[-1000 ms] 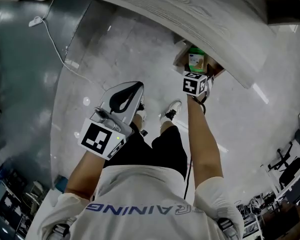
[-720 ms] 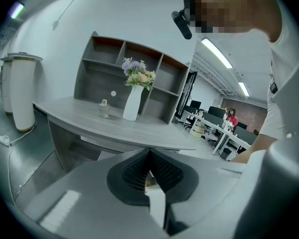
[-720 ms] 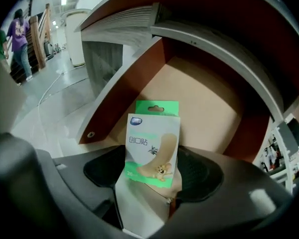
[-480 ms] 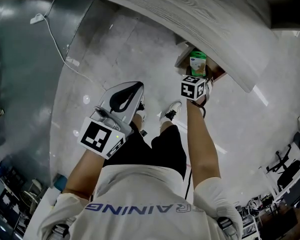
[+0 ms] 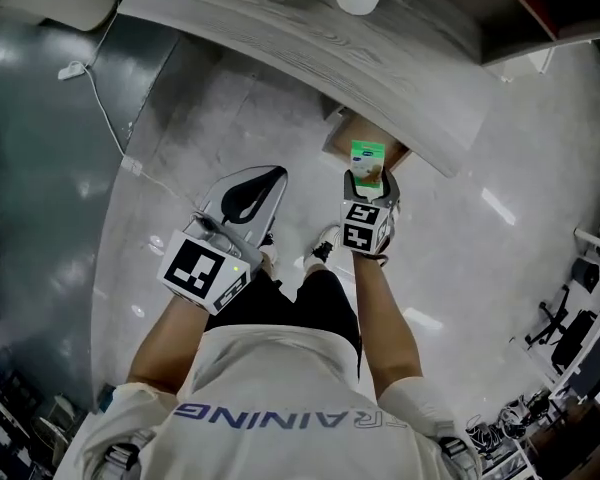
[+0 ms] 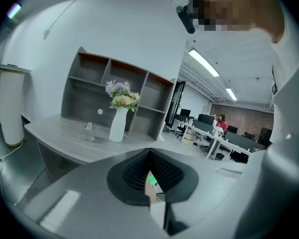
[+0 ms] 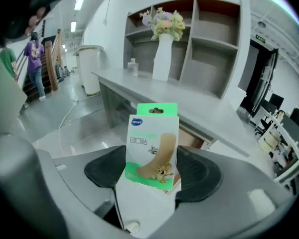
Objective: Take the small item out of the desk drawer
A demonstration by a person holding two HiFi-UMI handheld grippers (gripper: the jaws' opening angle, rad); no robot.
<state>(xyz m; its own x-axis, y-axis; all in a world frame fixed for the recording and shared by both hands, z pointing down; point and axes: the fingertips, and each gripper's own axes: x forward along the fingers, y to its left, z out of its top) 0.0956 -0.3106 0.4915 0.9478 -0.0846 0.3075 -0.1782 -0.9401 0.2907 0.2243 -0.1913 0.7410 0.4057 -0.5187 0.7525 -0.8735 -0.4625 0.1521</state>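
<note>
On the grey desk [image 6: 55, 131] stand a white vase [image 6: 117, 125], a small bottle [image 6: 89, 132] and a shelf unit [image 6: 120, 95].

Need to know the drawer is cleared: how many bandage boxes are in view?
1. The bandage box stands upright in the right gripper's grip, near the open drawer. The desk hides most of the drawer's inside, so more may lie there.

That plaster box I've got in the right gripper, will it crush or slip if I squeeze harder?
Probably crushable: the plaster box looks like thin card. Small and flat, so likely light. Held only by its lower half in the right gripper, it may pivot.
</note>
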